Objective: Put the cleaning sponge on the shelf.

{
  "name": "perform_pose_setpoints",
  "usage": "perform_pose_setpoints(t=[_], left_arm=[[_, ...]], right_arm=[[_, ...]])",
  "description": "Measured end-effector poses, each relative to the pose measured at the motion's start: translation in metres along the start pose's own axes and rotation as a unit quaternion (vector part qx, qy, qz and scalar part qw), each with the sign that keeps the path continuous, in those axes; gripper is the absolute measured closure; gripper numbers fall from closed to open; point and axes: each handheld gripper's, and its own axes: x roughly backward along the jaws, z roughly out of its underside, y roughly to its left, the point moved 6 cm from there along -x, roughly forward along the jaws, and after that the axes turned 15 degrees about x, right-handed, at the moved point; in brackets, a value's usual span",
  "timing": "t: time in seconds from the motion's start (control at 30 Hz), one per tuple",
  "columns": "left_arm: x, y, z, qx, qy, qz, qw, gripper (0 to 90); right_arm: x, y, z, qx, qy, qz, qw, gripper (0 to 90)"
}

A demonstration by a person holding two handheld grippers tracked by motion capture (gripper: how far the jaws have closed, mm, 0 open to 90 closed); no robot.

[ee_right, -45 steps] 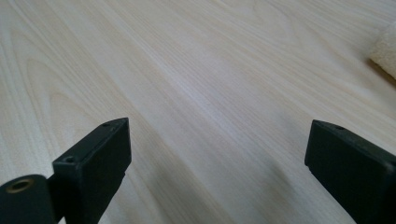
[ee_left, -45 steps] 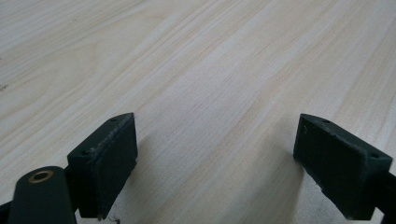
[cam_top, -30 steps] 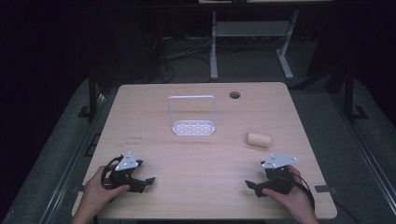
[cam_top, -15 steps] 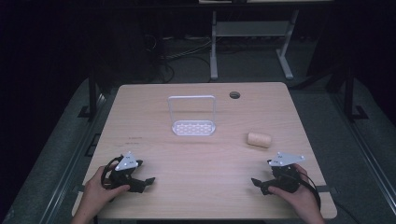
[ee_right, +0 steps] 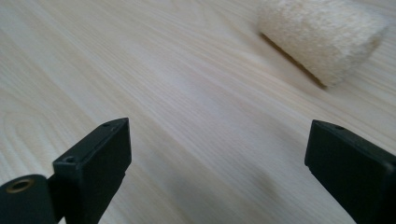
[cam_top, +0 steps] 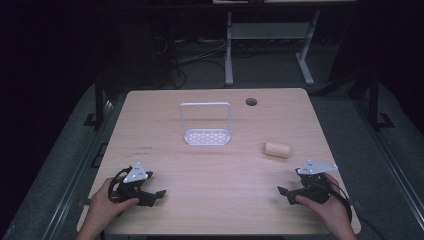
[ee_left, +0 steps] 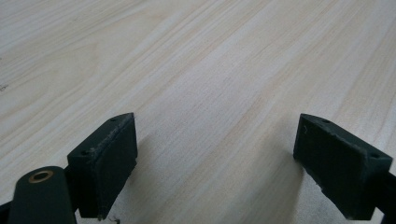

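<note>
Left gripper (cam_top: 150, 194) and right gripper (cam_top: 290, 192), jaws apart and empty, rest low on the wooden table (cam_top: 215, 165) nearer the person than the white rack (cam_top: 206, 125); dark room beyond.

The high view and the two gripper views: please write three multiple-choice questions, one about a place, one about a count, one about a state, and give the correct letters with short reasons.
1. Where does the beige roll lie on the table?
A. inside the white rack
B. on the bare wood ahead of the right gripper
C. beside the left gripper

2. How many round holes has the tabletop?
A. none
B. one
C. three

3. How stand the jaws of the left gripper?
A. wide apart with nothing between
B. shut on the roll
C. shut on the rack

Answers: 1 B, it lies apart from the white rack, ahead of the right gripper. 2 B, one hole near the far edge. 3 A, bare wood shows between them.
</note>
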Motion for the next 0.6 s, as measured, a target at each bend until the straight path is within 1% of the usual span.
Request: perform_pose_setpoints(t=[0.17,0.2,0.4,0.6], left_arm=[[0.000,0.000,0.000,0.000,0.000,0.000,1.0000,13.1],[0.000,0.000,0.000,0.000,0.000,0.000,1.0000,13.1],[0.000,0.000,0.000,0.000,0.000,0.000,1.0000,13.1],[0.000,0.000,0.000,0.000,0.000,0.000,1.0000,13.1]], right_arm=[[0.003,-0.007,0.002,-0.001,0.001,0.007,1.0000,6.9],[0.003,-0.010,0.003,-0.004,0.002,0.009,1.0000,6.9],[0.006,-0.016,0.005,-0.010,0.001,0.012,0.9999,6.9],[0.009,-0.025,0.005,-0.013,-0.004,0.019,0.9997,6.9]])
